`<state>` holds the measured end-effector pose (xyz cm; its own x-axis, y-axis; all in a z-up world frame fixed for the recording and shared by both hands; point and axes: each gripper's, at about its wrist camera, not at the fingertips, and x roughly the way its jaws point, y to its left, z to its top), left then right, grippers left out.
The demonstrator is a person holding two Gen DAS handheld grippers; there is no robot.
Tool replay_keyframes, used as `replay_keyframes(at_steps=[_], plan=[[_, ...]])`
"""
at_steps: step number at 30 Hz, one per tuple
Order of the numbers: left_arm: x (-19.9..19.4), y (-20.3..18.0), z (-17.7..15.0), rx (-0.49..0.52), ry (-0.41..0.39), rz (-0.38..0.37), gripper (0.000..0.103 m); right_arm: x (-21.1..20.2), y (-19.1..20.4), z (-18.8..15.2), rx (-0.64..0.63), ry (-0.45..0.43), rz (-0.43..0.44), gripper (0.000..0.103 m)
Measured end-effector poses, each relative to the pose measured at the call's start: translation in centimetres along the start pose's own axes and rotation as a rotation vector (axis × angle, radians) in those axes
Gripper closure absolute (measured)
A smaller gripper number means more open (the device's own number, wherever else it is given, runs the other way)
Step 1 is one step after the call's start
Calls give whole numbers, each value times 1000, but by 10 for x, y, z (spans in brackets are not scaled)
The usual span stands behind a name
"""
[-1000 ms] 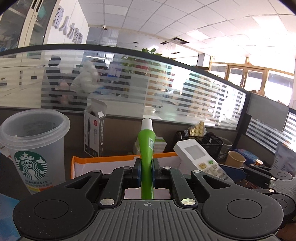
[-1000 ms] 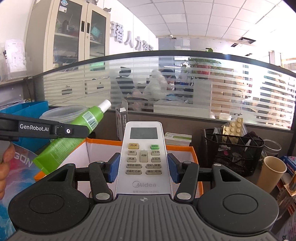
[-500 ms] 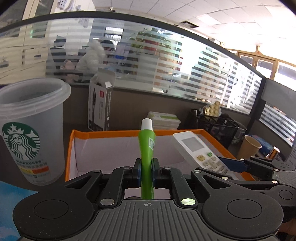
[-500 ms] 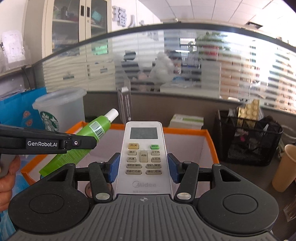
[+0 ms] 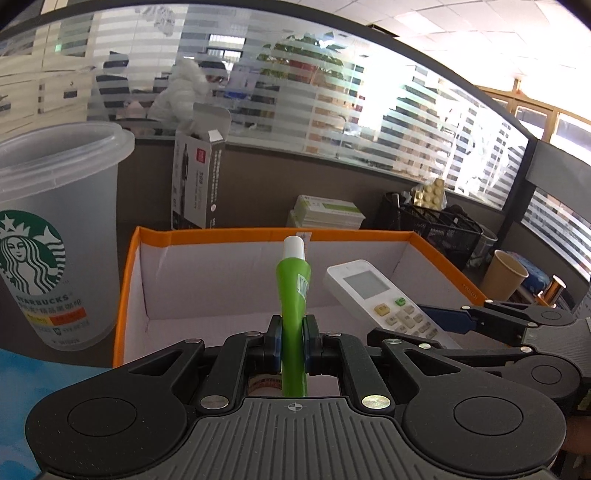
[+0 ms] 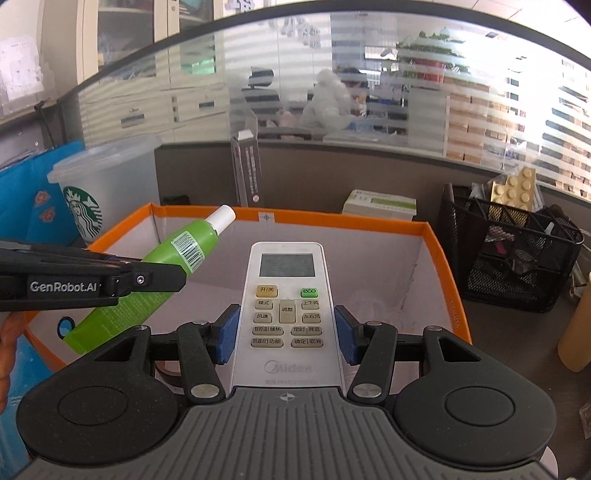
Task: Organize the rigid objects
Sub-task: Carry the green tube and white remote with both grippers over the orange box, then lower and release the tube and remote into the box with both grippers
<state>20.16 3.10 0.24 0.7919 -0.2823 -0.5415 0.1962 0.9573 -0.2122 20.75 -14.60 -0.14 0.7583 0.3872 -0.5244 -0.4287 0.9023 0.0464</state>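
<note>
Both grippers lower (over box [image 6: 439,254])

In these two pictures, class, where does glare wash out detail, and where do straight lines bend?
Left wrist view: windows at upper right blow out white; the partition's top edge bows. Right wrist view: glare at the right edge; the partition's rim arches. Both stay sharp.

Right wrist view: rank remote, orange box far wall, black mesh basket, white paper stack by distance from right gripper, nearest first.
1. Remote: clamped in the right gripper.
2. Orange box far wall: straight ahead.
3. White paper stack: just behind that wall.
Black mesh basket: off right; too close to call against the far wall.
</note>
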Motion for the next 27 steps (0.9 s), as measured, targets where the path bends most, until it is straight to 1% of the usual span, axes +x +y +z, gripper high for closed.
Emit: replay_keyframes(at_steps=[6, 9, 14, 19, 25, 27], plan=[[10, 5, -5, -19, 50, -5, 94, 11, 0, 0, 0, 30, -6, 53], [10, 6, -5, -25, 55, -4, 94, 13, 0, 2, -3, 36, -9, 53], [12, 4, -5, -31, 83, 32, 94, 21, 3, 7, -62, 99, 1, 53], [14, 5, -4, -35, 102, 40, 94, 26, 7, 8, -119, 162, 10, 53], [15, 4, -3, -25, 117, 52, 93, 29, 6, 9, -111, 211, 24, 53], [14, 2, -4, -17, 113, 57, 90, 30, 6, 9, -109, 217, 23, 52]])
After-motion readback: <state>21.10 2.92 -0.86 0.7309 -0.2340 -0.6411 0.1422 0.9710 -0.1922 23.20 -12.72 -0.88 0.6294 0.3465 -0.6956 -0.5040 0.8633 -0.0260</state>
